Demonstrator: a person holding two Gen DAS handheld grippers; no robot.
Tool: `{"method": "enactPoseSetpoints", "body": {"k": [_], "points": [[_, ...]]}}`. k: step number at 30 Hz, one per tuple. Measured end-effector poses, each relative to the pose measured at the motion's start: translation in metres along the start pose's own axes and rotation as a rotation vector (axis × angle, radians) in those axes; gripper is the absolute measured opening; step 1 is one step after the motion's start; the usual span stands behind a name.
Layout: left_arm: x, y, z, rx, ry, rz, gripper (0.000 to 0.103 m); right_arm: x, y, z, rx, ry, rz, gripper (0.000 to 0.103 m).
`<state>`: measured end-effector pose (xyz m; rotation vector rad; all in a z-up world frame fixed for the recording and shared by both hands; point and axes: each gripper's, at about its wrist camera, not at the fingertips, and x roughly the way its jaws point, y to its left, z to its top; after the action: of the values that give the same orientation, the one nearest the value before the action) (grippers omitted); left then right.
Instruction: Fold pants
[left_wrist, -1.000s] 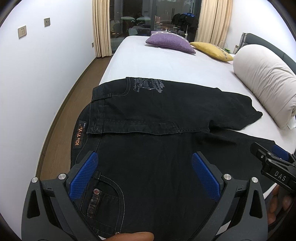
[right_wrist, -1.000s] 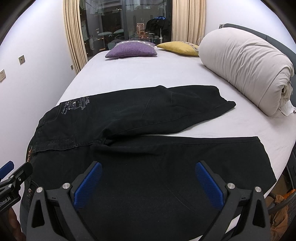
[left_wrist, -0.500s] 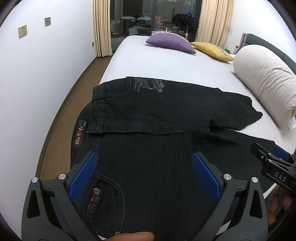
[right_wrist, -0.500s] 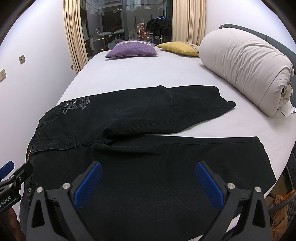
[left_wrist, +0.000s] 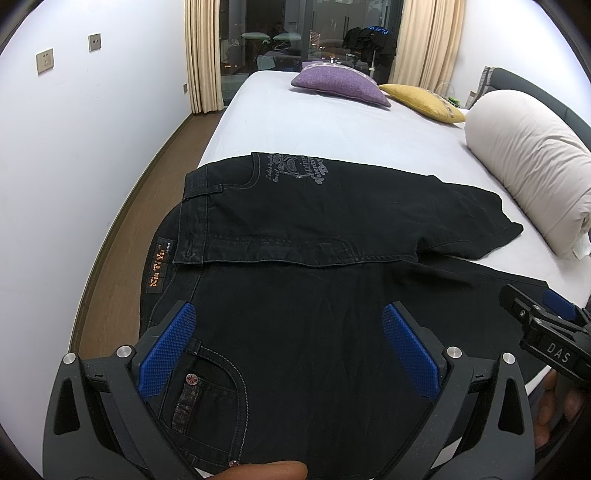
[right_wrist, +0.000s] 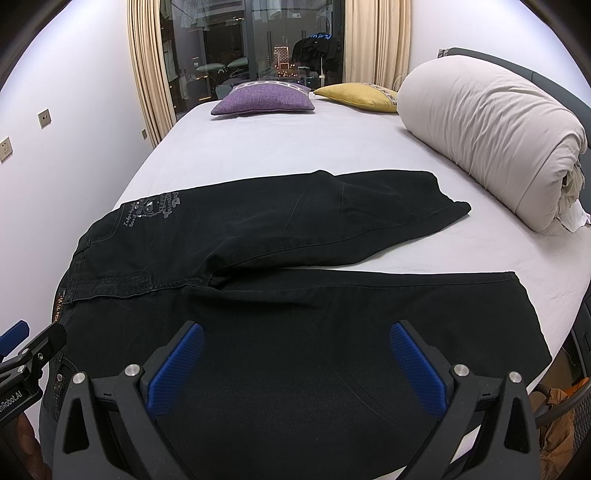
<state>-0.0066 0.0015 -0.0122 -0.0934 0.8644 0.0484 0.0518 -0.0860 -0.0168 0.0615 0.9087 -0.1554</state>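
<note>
Pants (left_wrist: 295, 229) spread flat on bed (right_wrist: 280, 155) just ahead of both tools. Left gripper (left_wrist: 290, 354) and right gripper (right_wrist: 295, 365) gaping, empty. Denim looks heavy, floppy; best pinched at waistband and hem.

Changes over the last second, measured against the black jeans (left_wrist: 295, 229): almost none.

- My left gripper (left_wrist: 288, 347): a very slight drift; the orange waistband label (left_wrist: 156, 266) sits marginally nearer my left pad.
- My right gripper (right_wrist: 295, 363): no discernible shift against the jeans.
- Cloth: no new fold.
</note>
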Motion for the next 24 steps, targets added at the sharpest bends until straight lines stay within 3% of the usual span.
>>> {"method": "enactPoseSetpoints", "body": {"k": [17, 24], "points": [[-0.0023, -0.0047, -0.0009, -0.003, -0.003, -0.001, 0.103, 0.0000, 0.0020, -0.0017, -0.008, 0.006, 0.003, 0.103], [-0.0037, -0.0051, 0.0007, -0.022, -0.042, 0.017, 0.103, 0.0032, 0.0048, -0.0013, -0.016, 0.015, 0.002, 0.103]]}}
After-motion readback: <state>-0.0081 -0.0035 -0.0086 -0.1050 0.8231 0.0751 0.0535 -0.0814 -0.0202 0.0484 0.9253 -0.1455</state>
